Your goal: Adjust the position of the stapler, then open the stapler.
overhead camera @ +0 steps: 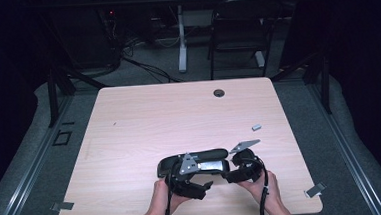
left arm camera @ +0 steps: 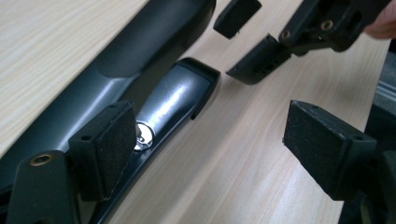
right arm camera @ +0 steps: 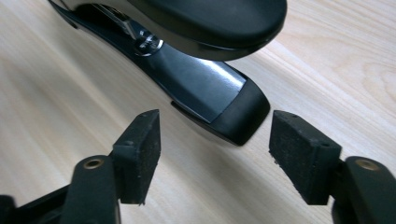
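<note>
A black stapler (overhead camera: 201,156) with a shiny metal base plate (left arm camera: 173,98) lies near the table's front edge. My left gripper (left arm camera: 210,149) is open. Its left pad (left arm camera: 105,149) sits over the stapler's base, and its right pad (left arm camera: 322,144) hangs over bare wood. In the high view the left gripper (overhead camera: 208,186) is just in front of the stapler. My right gripper (right arm camera: 217,156) is open, and its jaws stand on either side of the tip of the stapler's base (right arm camera: 210,88), a little short of it. The right gripper (overhead camera: 229,176) is at the stapler's right end, and the right gripper (left arm camera: 261,42) faces my left one.
A small grey piece (overhead camera: 256,127) lies right of centre on the wooden table (overhead camera: 144,120). A dark grommet hole (overhead camera: 219,92) sits near the far edge. Metal clips (overhead camera: 63,206) (overhead camera: 315,190) mark the front corners. A chair (overhead camera: 239,29) stands beyond the table.
</note>
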A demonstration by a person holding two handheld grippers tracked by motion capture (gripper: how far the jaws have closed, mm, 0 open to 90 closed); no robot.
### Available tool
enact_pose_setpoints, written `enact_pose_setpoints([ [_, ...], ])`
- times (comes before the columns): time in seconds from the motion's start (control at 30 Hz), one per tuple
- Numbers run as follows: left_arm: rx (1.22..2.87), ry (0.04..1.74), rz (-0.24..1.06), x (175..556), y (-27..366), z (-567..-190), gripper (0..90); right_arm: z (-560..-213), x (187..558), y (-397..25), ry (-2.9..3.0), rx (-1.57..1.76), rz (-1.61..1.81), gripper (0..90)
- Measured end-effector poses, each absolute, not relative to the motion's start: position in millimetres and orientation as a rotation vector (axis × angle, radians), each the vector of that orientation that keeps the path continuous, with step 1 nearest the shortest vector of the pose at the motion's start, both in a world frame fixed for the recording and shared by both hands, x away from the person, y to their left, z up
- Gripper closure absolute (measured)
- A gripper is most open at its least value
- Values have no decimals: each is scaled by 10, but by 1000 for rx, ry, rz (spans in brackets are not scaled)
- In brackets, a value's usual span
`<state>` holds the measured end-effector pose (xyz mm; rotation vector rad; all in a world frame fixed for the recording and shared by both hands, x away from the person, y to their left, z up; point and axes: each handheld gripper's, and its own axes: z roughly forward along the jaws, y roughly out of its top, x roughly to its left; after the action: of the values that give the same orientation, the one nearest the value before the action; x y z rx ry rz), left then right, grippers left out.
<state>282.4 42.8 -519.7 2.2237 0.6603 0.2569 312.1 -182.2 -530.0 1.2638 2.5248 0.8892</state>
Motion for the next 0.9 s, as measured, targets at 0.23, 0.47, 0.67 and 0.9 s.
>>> enact_pose_setpoints([
  [0.23,2222,693,230,2838,346,-5302,348,-5314,3136,-1867,2500,1309,908,460],
  [0.47,2183,762,245,2912,310,-5366,578,-5364,3140,-1793,2455,1326,943,697],
  [0.67,2172,779,330,2927,245,-5414,785,-5447,3127,-1737,2422,1316,943,873],
  [0.9,2115,826,418,2921,208,-5495,873,-5545,3098,-1653,2385,1279,921,896],
])
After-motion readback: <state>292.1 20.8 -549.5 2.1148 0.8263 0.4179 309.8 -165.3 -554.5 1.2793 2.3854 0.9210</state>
